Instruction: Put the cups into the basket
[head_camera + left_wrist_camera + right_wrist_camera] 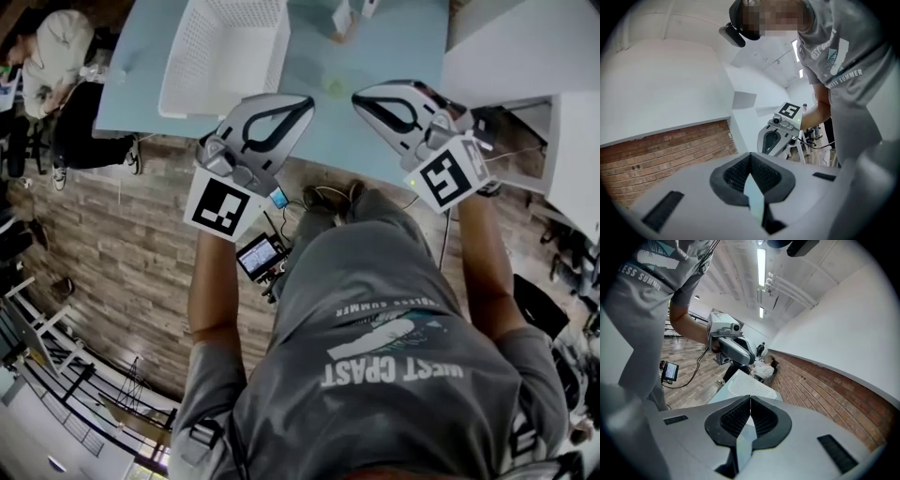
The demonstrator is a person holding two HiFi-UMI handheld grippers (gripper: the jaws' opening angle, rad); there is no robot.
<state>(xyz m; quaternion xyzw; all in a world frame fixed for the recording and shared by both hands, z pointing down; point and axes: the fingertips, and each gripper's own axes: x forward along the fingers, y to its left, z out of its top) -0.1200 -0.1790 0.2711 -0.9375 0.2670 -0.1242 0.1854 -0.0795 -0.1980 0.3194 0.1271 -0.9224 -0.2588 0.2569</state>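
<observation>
One white basket [225, 52] sits on one blue table [384, 56], by its left edge. Two small white things [343, 19] stand at its far edge; I cannot tell if they are cups. There are two grippers, the left gripper [302, 103] and the right gripper [361, 100]. There is one small screen [261, 255].

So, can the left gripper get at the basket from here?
Probably yes: the white basket sits on the table just ahead of the left gripper, with nothing between them. Its jaws are shut and empty.
</observation>
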